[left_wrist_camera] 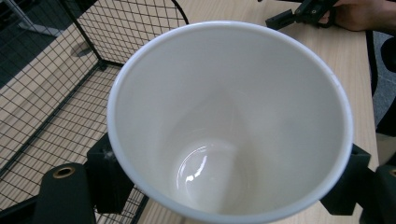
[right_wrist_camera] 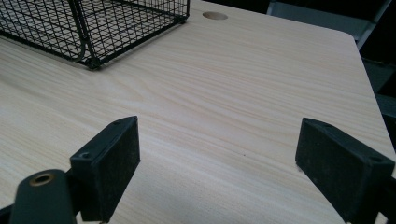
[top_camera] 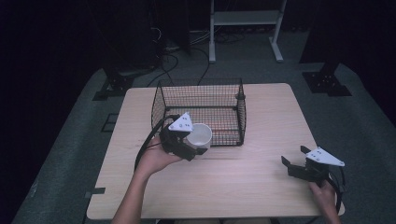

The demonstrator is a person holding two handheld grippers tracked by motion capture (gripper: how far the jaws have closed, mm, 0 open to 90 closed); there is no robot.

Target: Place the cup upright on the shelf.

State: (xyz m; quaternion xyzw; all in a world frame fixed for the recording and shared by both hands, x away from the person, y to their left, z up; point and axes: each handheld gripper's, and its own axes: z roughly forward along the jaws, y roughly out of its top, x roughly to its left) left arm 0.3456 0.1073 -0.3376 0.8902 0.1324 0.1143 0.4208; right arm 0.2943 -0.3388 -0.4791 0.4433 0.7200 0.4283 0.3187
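White porcelain: one cup (top_camera: 200, 135), clamped in the left claw (top_camera: 196, 148) just at the near wall of the one black wire basket (top_camera: 201, 100) on the wooden surface (top_camera: 261, 182). Two claws in all. Left hand (top_camera: 154, 158) reaches forward, cup mouth facing up and open. Right claw (top_camera: 294, 161) hovers low near the right edge, jaws spread apart, nothing between them.
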